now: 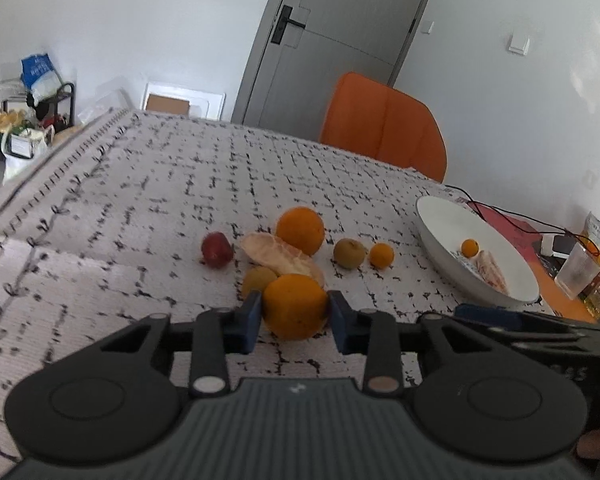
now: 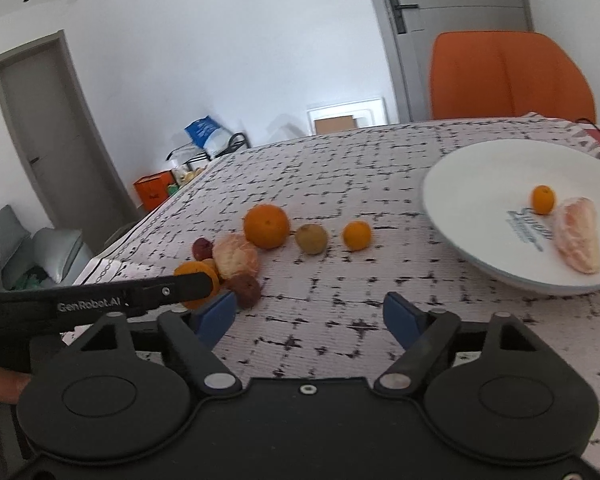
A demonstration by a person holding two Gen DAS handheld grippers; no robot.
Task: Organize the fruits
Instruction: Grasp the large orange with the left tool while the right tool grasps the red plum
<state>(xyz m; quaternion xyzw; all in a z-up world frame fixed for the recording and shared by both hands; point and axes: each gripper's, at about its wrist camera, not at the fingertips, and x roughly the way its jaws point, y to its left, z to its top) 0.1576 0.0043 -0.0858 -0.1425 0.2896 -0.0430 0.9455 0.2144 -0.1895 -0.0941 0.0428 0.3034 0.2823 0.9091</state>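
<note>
The left gripper [image 1: 295, 309] has its blue pads [image 1: 249, 320] pressed against either side of an orange [image 1: 295, 306], which sits on the tablecloth [image 1: 148, 184] at the near edge of the cluster of fruit. Just behind that orange lies a peeled citrus piece [image 1: 282, 258], pale and ragged, with a yellowish-brown fruit [image 1: 257, 280] tucked against its near left side and a second, larger orange [image 1: 301, 230] right behind it. A small red fruit [image 1: 217, 249] rests a little to the left of the group. To the right, apart from the cluster, a greenish-brown fruit [image 1: 349, 253] and a small orange fruit [image 1: 381, 255] sit side by side. Further right stands a white bowl [image 1: 440, 220], and inside it are a tiny orange fruit [image 2: 543, 199] and a peeled pinkish segment [image 2: 578, 239] lying just beside each other near some printed lettering. The right gripper [image 2: 310, 316] hangs low over the cloth with its jaws spread and nothing between them, only bare patterned fabric. Seen from the right wrist, the left tool's black finger crosses in front of the held orange. An orange chair [image 2: 508, 76] stands at the far side of the table, with a grey door [image 1: 340, 40] behind it.
</note>
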